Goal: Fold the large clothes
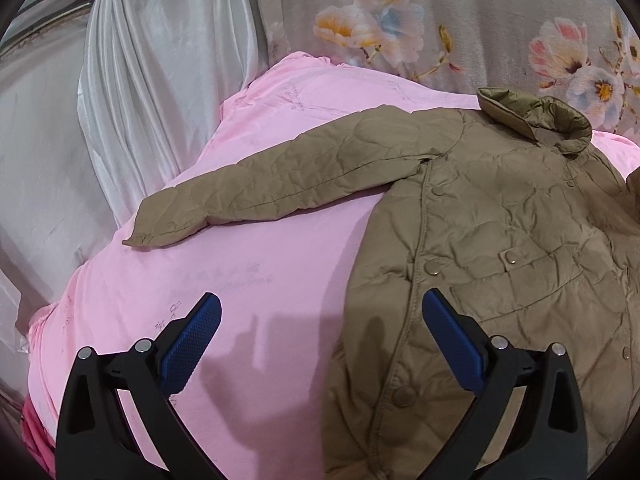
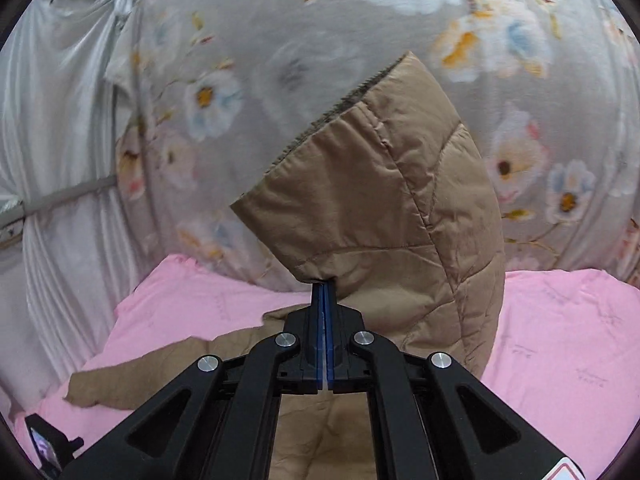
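A tan quilted jacket (image 1: 500, 248) lies front up on a pink sheet (image 1: 256, 280), collar at the far side, one sleeve (image 1: 280, 184) stretched out to the left. My left gripper (image 1: 320, 320) is open and empty, hovering over the jacket's left front edge, one pad over the sheet, the other over the jacket. My right gripper (image 2: 323, 292) is shut on the jacket's other sleeve (image 2: 384, 208), near the cuff, and holds it lifted above the jacket body (image 2: 320, 432). The cuff end stands up in front of the floral cloth.
A grey floral cloth (image 1: 440, 20) hangs behind the pink sheet. White satin drapes (image 1: 152, 80) hang at the left. The left gripper's body shows at the lower left edge of the right wrist view (image 2: 44, 444).
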Tool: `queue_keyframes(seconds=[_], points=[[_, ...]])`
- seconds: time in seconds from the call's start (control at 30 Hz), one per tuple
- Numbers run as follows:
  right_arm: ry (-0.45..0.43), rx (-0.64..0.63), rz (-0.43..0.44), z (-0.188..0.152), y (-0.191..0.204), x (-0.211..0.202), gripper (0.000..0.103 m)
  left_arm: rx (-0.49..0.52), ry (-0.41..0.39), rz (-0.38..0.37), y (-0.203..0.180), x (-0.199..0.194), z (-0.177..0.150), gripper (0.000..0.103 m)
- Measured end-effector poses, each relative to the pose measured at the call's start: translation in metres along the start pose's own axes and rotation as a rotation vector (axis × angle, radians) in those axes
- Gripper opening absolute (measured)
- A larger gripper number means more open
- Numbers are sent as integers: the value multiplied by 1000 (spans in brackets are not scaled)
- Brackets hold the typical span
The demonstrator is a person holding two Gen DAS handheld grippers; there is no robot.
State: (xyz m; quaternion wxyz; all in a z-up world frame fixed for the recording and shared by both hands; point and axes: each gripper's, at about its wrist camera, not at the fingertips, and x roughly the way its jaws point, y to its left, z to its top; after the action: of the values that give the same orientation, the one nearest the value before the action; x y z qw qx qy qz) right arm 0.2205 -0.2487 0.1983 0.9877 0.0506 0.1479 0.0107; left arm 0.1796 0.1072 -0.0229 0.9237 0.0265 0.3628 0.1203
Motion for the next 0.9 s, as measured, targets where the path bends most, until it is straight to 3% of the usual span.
queue_keyframes(seconds=[0.17, 0.23, 0.3, 0.4, 0.53, 0.67, 0.9], points=[[176, -97, 139, -60, 76, 54, 5, -7, 15, -10, 10, 3, -5, 98], [204, -141, 170, -77, 96, 57, 16, -16, 14, -24, 15, 4, -4, 98], [176, -163, 168, -83, 100, 49, 48, -40, 19, -60, 21, 5, 1, 98], [135, -146, 147, -82, 94, 39, 49, -79, 35, -146, 24, 8, 15, 98], [155, -62, 74, -85, 56, 39, 50, -119, 61, -292, 12, 14, 44, 98], [234, 118, -14, -107, -12, 49, 52, -163, 144, -453, -16, 38, 77, 98], [387, 514, -99, -188, -135, 74, 53, -178, 256, -488, -74, 96, 100, 98]])
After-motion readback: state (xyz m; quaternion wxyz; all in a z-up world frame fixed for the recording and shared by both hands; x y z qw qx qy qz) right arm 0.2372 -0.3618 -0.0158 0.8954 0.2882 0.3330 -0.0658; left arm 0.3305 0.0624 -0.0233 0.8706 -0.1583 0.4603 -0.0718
